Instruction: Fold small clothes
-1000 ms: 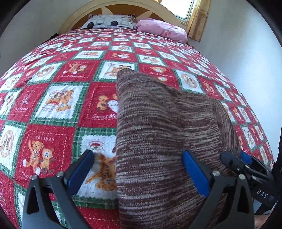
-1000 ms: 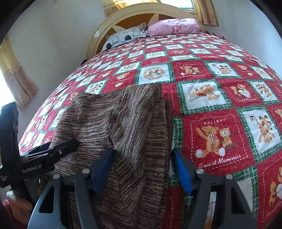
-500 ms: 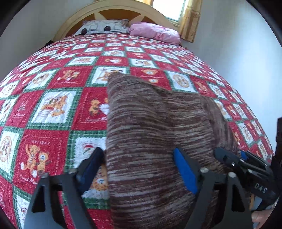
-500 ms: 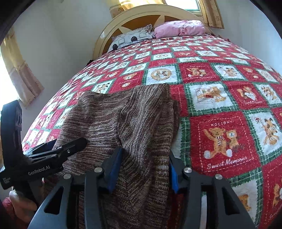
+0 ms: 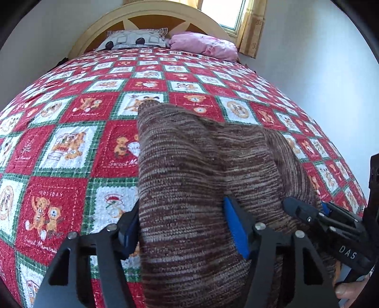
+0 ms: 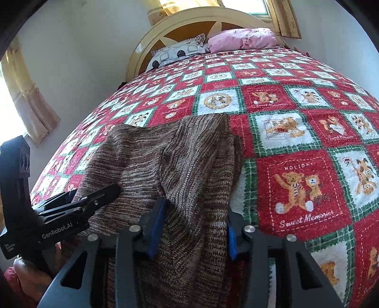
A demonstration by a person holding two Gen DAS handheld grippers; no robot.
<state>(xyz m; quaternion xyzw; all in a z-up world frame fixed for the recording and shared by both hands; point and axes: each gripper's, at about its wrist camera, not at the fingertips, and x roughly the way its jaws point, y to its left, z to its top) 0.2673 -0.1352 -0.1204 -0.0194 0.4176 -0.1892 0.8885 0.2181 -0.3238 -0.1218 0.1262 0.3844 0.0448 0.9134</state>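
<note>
- I am closing my left gripper point(image 5: 182, 227) on the near left strip of the brown knit garment point(image 5: 201, 170); the cloth is filling the gap between its blue pads, which are pressing its sides.
- I am closing my right gripper point(image 6: 194, 227) the same way on the near right strip of the garment, and its pads are already bunching the knit between them.
- I am taking both near corners at once, I judge, so that the hem can be lifted evenly and carried toward the far edge for a fold.
- The garment is lying flat on the patchwork quilt point(image 5: 71, 147), near the foot of the bed, its far edge pointing toward the headboard point(image 5: 151, 14).
- Each gripper is showing in the other's view, the two sitting side by side at the near edge; part of a hand point(image 6: 33, 279) is showing under the left one.
- Against a second ago, both sets of jaws are standing visibly narrower: then they were straddling the cloth with slack at each side, now the slack is gone.
- The garment itself is lying in the same place, still unlifted.
- Two pillows point(image 5: 203, 45) are resting well apart at the head of the bed.
</note>
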